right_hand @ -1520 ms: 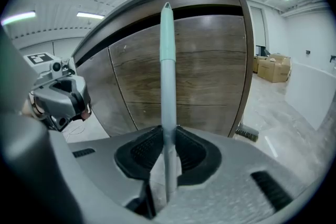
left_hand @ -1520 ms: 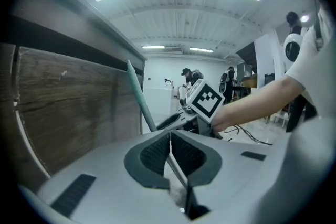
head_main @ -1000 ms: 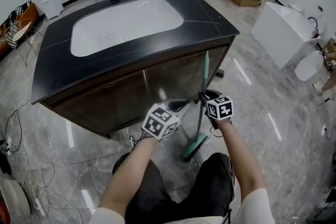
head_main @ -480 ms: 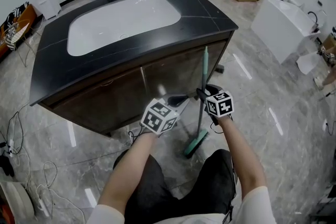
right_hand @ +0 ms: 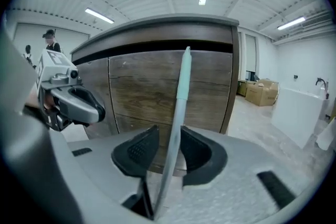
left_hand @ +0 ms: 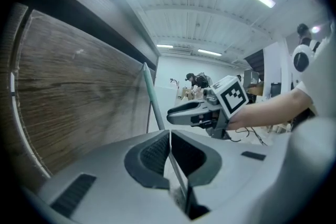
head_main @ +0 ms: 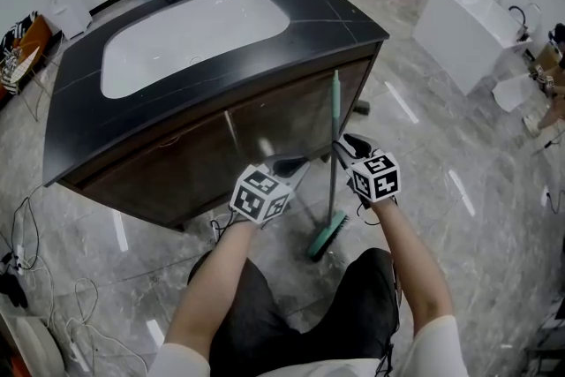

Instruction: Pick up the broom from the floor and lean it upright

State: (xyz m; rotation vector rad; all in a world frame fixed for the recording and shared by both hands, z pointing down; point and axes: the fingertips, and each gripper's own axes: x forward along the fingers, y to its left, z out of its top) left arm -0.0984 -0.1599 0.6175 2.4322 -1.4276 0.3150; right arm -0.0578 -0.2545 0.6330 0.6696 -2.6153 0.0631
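With the vanity cabinet (head_main: 265, 128) close ahead and open floor (head_main: 459, 146) to your right, the broom (head_main: 333, 146) looks leaned upright against its front, so back your right gripper (head_main: 341, 149), whose jaws have just been narrowing loosely around the handle, out rightward, with your left gripper (head_main: 288, 164) pinched empty.

The head camera looks steeply down from above the person's arms onto the black tabletop (head_main: 344, 22), the floor (head_main: 494, 216) and both tongs. The camera on the left tongs (head_main: 291, 163) sits close behind its jaws and faces along the wooden cabinet front (head_main: 265, 137), catching the right tongs (head_main: 346, 150). The right one's camera faces that cabinet squarely, close up. All three views share the broom handle (head_main: 333, 128).
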